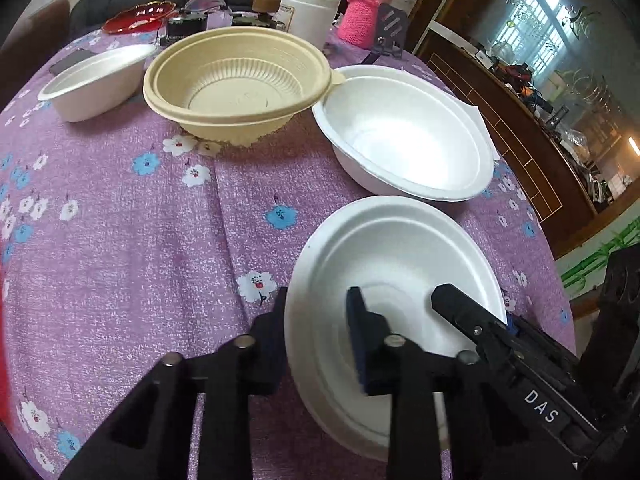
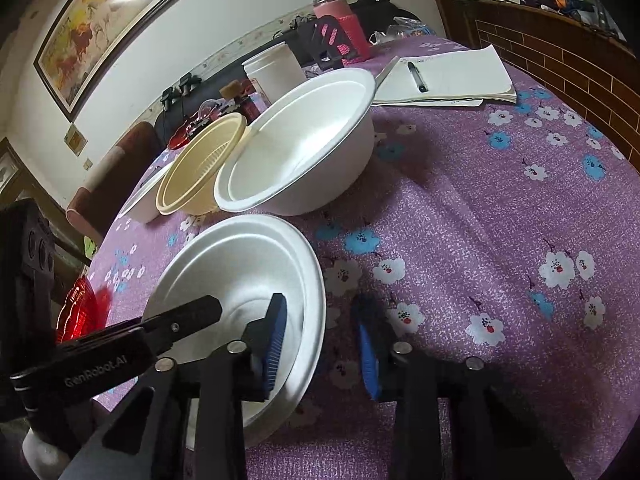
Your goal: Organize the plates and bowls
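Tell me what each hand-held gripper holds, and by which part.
The left hand-held gripper pinches the near white bowl by its left rim. The right hand-held gripper straddles its right rim; grip uncertain.

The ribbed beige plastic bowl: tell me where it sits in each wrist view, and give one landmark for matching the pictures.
Left wrist view: the ribbed beige plastic bowl sits upper centre, between two white foam bowls.
Right wrist view: it appears at middle left, tilted by the lens, its rim against the large white foam bowl.
Shared landmark: the bottle in a pink knitted sleeve at the table's far edge.
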{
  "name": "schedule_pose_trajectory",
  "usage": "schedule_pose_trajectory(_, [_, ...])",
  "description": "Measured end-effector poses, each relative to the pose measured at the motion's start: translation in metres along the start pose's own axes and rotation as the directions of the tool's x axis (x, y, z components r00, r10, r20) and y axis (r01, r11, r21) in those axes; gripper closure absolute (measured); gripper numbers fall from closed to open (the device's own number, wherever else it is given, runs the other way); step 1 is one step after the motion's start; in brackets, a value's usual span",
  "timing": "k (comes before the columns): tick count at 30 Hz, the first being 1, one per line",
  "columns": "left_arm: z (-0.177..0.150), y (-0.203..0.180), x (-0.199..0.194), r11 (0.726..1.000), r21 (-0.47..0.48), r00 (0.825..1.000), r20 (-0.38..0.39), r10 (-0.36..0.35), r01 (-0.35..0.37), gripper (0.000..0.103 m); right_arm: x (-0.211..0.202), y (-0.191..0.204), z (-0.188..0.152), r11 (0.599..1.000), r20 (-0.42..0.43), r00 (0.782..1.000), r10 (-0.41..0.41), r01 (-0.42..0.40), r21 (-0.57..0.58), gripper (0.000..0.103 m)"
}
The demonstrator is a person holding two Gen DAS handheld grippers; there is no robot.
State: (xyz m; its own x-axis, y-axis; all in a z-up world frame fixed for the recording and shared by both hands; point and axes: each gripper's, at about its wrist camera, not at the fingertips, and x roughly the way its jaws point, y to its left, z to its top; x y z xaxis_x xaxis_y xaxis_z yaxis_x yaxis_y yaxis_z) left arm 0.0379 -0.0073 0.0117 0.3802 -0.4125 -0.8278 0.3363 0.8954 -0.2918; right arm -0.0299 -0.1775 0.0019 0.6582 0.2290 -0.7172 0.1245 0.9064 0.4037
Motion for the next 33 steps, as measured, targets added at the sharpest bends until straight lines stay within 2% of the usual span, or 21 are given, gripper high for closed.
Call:
schedule_pose_trajectory(4, [-0.002, 0.001, 0.002, 1.0, -0.015, 1.0, -0.007, -0.019, 0.019, 0.095, 0.002, 0.002, -0.001, 1.0, -0.005, 1.0, -0.006, 0.006, -0.01, 0.081])
schedule_pose_trajectory(6, [-0.003, 0.001, 0.002, 1.0, -0.016, 1.0, -0.002, -0.023, 0.023, 0.095, 0.002, 0.005, -0.002, 1.0, 0.0, 1.0, -0.006, 0.006, -0.023, 0.087])
schedule_pose_trajectory(13, [-0.011, 0.004, -0.007, 0.999, -0.024, 1.0, 0.013, -0.025, 0.025, 0.095, -0.006, 0.02, -0.005, 0.996, 0.06, 0.998, -0.033, 0.037, -0.08, 0.089])
schedule_pose_trajectory(17, [-0.014, 0.017, -0.035, 0.999, -0.036, 0.998, 0.062, -0.008, 0.011, 0.095, -0.009, 0.036, -0.008, 0.997, 0.032, 0.999, 0.005, -0.002, -0.078, 0.089])
schedule_pose_trajectory(21, [-0.019, 0.042, -0.069, 0.998, -0.069, 0.993, 0.117, -0.004, 0.013, 0.095, -0.015, 0.077, -0.009, 0.99, 0.02, 0.998, 0.059, -0.056, -0.127, 0.092])
schedule_pose_trajectory(24, [-0.024, 0.065, -0.095, 0.993, -0.114, 0.985, 0.166, 0.038, -0.019, 0.095, -0.018, 0.122, -0.011, 0.974, 0.034, 0.997, 0.063, -0.054, -0.221, 0.091])
schedule_pose_trajectory(28, [-0.033, 0.116, -0.135, 0.976, -0.217, 0.971, 0.23, 0.065, -0.014, 0.095, -0.013, 0.18, -0.014, 0.943, 0.024, 0.995, 0.094, -0.081, -0.322, 0.091])
schedule_pose_trajectory(33, [-0.046, 0.177, -0.176, 0.947, -0.32, 0.955, 0.273, 0.117, -0.025, 0.095, 0.003, 0.251, -0.022, 0.899, -0.017, 0.987, 0.158, -0.15, -0.41, 0.091])
